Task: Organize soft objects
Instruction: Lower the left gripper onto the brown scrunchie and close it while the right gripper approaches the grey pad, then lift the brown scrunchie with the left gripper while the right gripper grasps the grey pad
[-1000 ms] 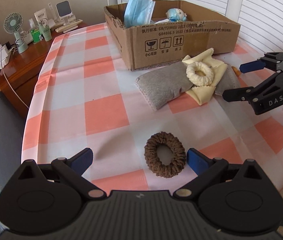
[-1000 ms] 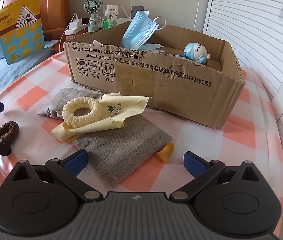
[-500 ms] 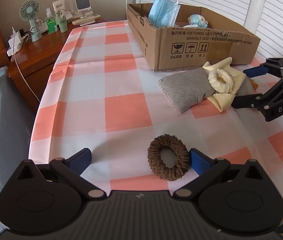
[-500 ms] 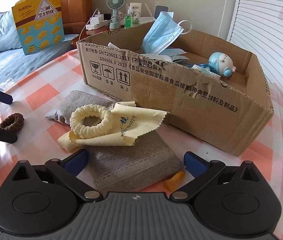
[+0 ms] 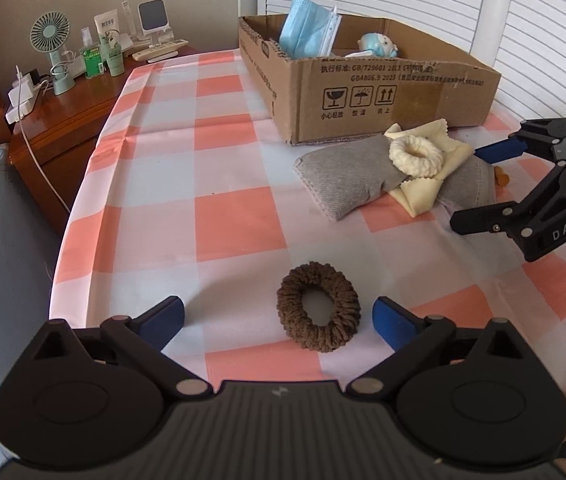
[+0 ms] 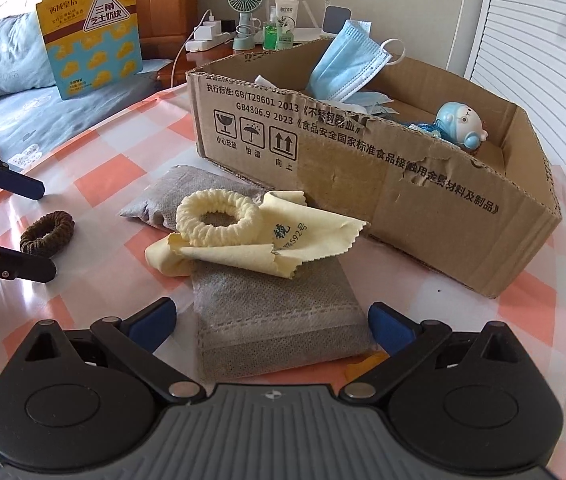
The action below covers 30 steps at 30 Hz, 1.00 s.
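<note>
Plainly, the relation that counts is between the left gripper [image 5: 277,318] and the brown scrunchie [image 5: 318,306]: the ring lies flat on the checked cloth of the counter [image 5: 163,184], inside the gap between the wide-open jaws but off to the right, close beside the right blue pad and well apart from the left one. It has a slightly oval outline, longer across the jaws than along them, so closing should probably pinch it once the gripper shifts a little right. The right gripper [image 6: 273,320] also stands with jaws spread and empty, and the near end of the grey pouch [image 6: 275,316] lies between its pads, its long axis running away toward the far left. On the middle of that pouch rests a folded yellow cloth [image 6: 303,240], and on the cloth a cream scrunchie [image 6: 219,220]; lifting the pouch may tip both off. A small orange piece [image 5: 503,178] lies just beside the pouch; what it is cannot be told. Far of this heap, and touching or nearly touching it, stands the cardboard box [image 6: 423,184], already holding a blue face mask [image 6: 347,64] and a small blue toy [image 6: 463,124]. Nothing lies between the left gripper and the brown scrunchie, and the left gripper is far nearer to it than the right.
</note>
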{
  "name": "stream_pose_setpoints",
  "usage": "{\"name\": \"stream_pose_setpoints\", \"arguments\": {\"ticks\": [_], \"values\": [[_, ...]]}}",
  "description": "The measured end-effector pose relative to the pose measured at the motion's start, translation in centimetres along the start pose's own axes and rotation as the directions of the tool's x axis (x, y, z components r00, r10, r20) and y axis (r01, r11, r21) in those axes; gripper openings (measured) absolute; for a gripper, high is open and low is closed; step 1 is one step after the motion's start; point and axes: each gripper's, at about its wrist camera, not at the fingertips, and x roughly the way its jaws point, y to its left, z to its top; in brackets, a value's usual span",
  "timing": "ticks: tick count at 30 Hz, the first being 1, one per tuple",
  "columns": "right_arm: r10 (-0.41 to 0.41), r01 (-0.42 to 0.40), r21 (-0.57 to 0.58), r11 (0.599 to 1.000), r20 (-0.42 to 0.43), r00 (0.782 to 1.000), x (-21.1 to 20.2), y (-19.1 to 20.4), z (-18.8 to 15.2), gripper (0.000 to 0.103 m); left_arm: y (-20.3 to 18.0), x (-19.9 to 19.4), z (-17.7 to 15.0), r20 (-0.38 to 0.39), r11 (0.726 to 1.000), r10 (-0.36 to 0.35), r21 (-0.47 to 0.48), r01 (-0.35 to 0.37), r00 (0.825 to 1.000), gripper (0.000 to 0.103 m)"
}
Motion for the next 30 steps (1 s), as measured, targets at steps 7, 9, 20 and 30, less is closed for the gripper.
{"name": "stream_pose_setpoints", "arguments": {"ticks": [7, 9, 20, 30], "values": [[-0.014, 0.014, 0.015, 1.0, 0.008, 1.0, -0.1, 0.2, -0.1, 0.103, -1.0, -1.2, -0.8, 0.049, 0.998, -0.044, 0.037, 0.042, 0.998, 0.067], [-0.016, 0.015, 0.017, 1.0, 0.012, 1.0, -0.1, 0.3, -0.2, 0.103, -1.1, -1.2, -0.8, 0.056, 0.999, -0.038, 0.027, 0.036, 0.998, 0.06], [-0.011, 0.011, 0.011, 1.0, 0.02, 1.0, 0.1, 0.3, 0.0, 0.103, -1.9, -1.1, -0.4, 0.068, 0.997, -0.063, 0.042, 0.06, 0.996, 0.04], [0.028, -0.029, -0.046, 0.999, -0.012, 1.0, 0.1, 1.6, 0.6, 0.103, -2.3, -1.1, -0.4, 0.07, 0.995, -0.09, 0.059, 0.086, 0.993, 0.04]]}}
